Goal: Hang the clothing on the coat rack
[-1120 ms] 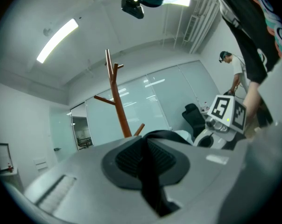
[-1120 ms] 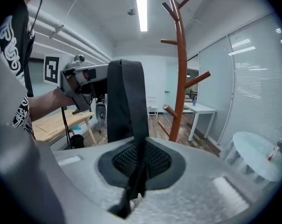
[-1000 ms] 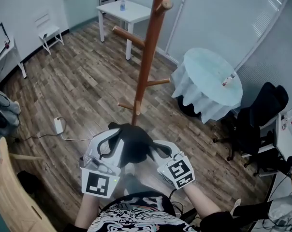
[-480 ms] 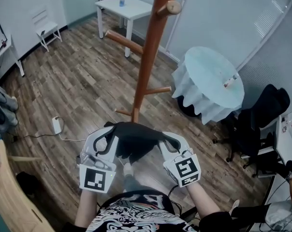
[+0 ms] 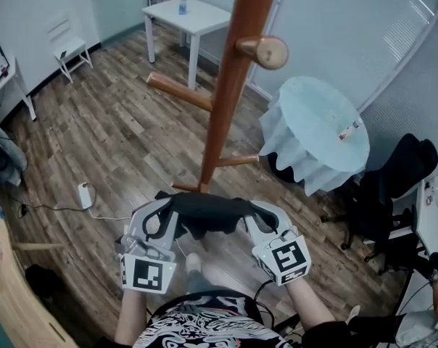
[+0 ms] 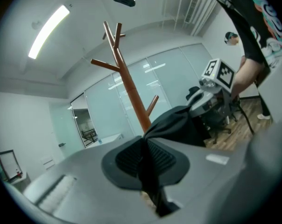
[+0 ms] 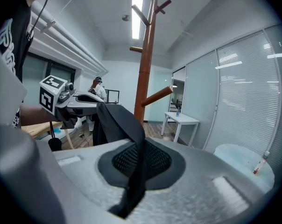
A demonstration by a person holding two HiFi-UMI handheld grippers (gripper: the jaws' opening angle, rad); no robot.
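A black garment [image 5: 208, 212] is stretched between my two grippers in the head view, just in front of the brown wooden coat rack [image 5: 230, 85]. My left gripper [image 5: 167, 207] is shut on the garment's left end, and my right gripper [image 5: 254, 212] is shut on its right end. In the left gripper view the black cloth [image 6: 171, 125] runs out from between the jaws toward the rack [image 6: 129, 85]. The right gripper view shows the cloth [image 7: 122, 120] pinched between the jaws, with the rack [image 7: 145, 64] straight ahead. A rack peg [image 5: 262, 51] points toward me at head height.
A round table with a pale cloth [image 5: 317, 133] stands right of the rack. A white table [image 5: 186, 17] stands at the back and a white stool [image 5: 70, 49] at the left. Black office chairs [image 5: 393, 187] are at the far right. A cable and adapter [image 5: 85, 193] lie on the wooden floor.
Both grippers have spread apart, pulling the bunched garment out flat. The rack has come closer, its upper peg now larger in the head view.
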